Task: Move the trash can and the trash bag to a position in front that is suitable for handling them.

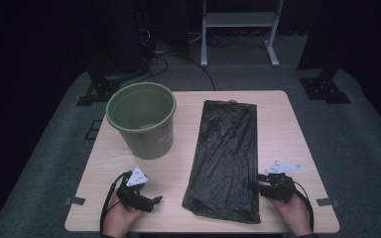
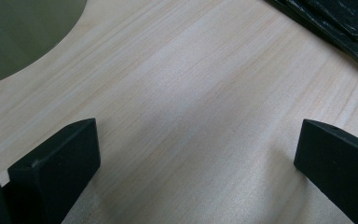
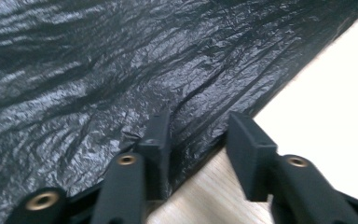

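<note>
High view: pale wood worktop mid frame. Green bucket stands upright at its upper left, mouth up. Black bin bag lies flat and crinkled, running from the far edge at centre down to the near edge, right of the bucket and apart from it. Left gripper at lower left, held in a hand, resting on bare wood, tips pointing right toward the bag's near corner but short of it. Right gripper at lower right, held in a hand, tips at the bag's right edge, near its lower end. Grey floor around the worktop, a white frame at top centre.

Left gripper view: left gripper has its two black jaws wide apart at lower left and lower right, bare wood between them, nothing gripped. Bucket wall in the upper left corner. Bag edge in the upper right corner, well clear of the jaws.

Right gripper view: bag covers the upper and left part of the frame, shiny and wrinkled; its edge runs diagonally from upper right to lower centre. Right gripper is partly open: left jaw lies on the plastic just inside the edge, right jaw stands on wood just outside it, so the edge sits between the jaws. Pads not pressed together on the bag. Bare worktop at right.
</note>
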A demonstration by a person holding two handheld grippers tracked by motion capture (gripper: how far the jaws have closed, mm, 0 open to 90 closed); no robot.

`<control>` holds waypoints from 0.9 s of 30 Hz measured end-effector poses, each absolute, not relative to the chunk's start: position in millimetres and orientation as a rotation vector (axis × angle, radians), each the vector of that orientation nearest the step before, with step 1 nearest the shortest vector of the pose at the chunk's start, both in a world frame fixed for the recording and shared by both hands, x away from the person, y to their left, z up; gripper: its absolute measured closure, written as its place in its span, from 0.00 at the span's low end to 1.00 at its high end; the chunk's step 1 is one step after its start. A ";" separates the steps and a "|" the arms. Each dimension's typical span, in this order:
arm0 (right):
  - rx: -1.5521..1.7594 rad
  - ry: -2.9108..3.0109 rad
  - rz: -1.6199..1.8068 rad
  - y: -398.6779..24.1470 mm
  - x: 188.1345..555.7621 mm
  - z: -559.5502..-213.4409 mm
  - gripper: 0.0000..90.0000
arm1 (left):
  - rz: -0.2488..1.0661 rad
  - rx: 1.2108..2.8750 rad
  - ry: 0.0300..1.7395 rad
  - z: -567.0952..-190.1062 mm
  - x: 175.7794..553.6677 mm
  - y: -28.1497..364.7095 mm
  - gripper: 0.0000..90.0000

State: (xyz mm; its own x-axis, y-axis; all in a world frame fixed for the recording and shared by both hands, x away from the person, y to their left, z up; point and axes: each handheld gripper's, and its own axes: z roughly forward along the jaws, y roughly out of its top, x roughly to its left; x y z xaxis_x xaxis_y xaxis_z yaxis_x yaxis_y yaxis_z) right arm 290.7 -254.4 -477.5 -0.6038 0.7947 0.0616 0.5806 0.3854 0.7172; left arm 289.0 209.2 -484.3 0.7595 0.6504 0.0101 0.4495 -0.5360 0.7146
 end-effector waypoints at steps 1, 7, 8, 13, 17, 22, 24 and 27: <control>1.207 2.356 1.041 -254.4 290.7 -477.5 0.70 | 0.357 2.229 0.818 -484.3 289.0 209.2 0.00; 1.193 2.358 1.011 -258.0 289.9 -476.8 0.97 | 0.357 2.230 0.818 -484.2 289.4 208.9 0.00; 1.190 2.362 1.016 -259.0 290.4 -476.9 0.99 | 0.356 2.231 0.817 -484.2 289.5 208.8 0.00; 1.186 2.361 1.008 -259.0 290.6 -476.7 1.00 | 0.356 2.231 0.817 -484.1 289.6 208.8 0.00; 1.200 2.342 0.993 -262.0 290.8 -475.5 1.00 | 0.355 2.231 0.817 -484.1 289.6 208.8 0.00; 1.230 2.287 0.984 -277.6 293.1 -469.5 1.00 | 0.355 2.231 0.817 -484.2 289.6 208.8 0.00; 1.251 2.261 0.984 -284.7 295.6 -467.3 1.00 | 0.356 2.231 0.817 -484.1 289.6 208.8 0.00; 1.274 2.226 0.978 -295.5 300.0 -464.7 1.00 | 0.356 2.231 0.817 -484.1 289.6 208.8 0.00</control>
